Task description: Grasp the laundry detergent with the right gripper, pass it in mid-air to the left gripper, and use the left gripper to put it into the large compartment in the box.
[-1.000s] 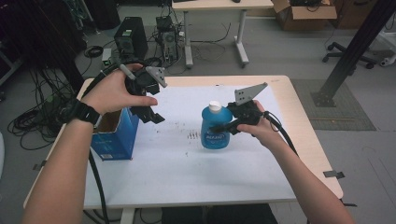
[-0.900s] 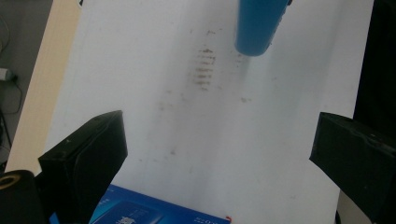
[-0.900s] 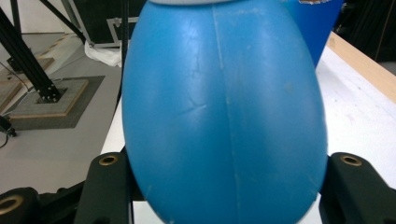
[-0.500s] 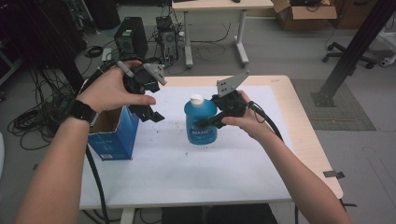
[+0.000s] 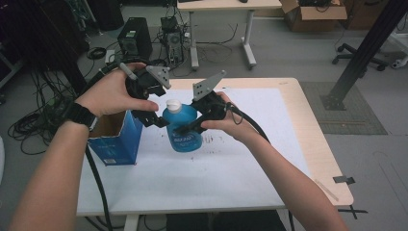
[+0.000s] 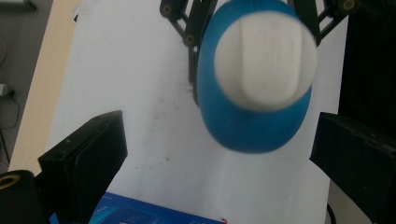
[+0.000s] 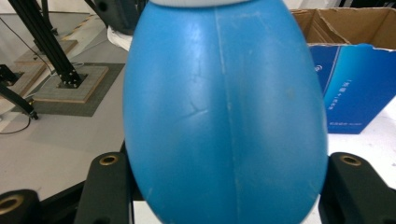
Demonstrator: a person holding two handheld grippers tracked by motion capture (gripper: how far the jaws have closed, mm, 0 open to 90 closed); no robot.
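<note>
Your right hand-held gripper point(image 5: 185, 129) clamps the blue bottle point(image 5: 181, 126); your left hand-held gripper point(image 5: 153, 115) gapes wide just above its cap point(image 6: 265, 63).

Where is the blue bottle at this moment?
In the high view the blue bottle is left of the table's centre, clamped in the right tongs, just right of the open blue box, with the open left tongs at its cap.

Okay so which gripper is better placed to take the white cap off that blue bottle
Left. The left gripper hangs open right above the white cap, while the right gripper already clamps the blue bottle.
</note>
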